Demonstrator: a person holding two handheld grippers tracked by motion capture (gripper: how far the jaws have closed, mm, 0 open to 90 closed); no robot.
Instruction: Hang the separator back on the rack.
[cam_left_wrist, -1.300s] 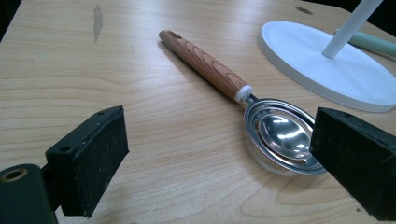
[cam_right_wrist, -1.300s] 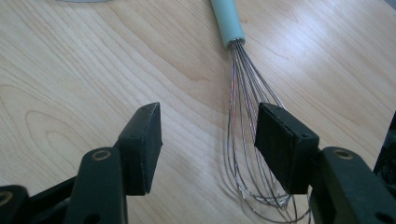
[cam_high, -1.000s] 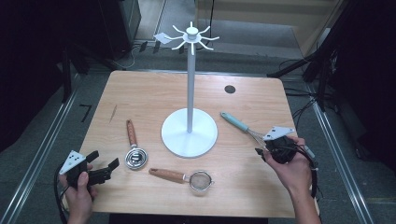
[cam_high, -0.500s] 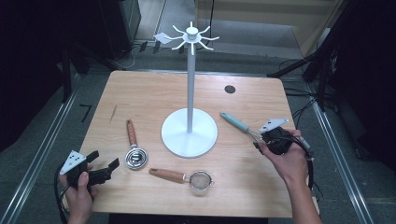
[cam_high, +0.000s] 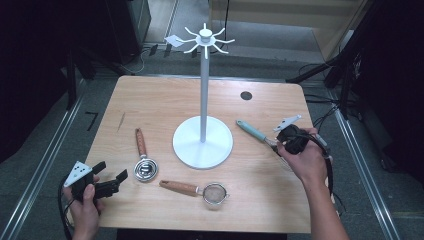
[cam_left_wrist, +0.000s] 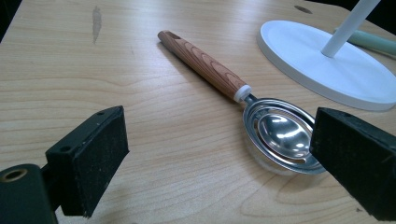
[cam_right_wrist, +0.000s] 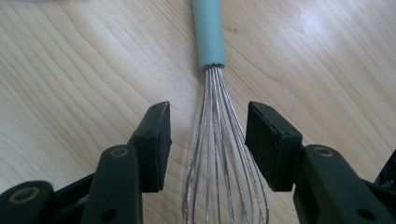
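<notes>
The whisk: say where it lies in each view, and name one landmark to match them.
High view: whisk right of the white stand base, by the right gripper.
Left gripper view: its mint handle at the top right edge, behind the base.
Right gripper view: centre, wires between the open fingers.
Landmark: the mint handle.
</notes>
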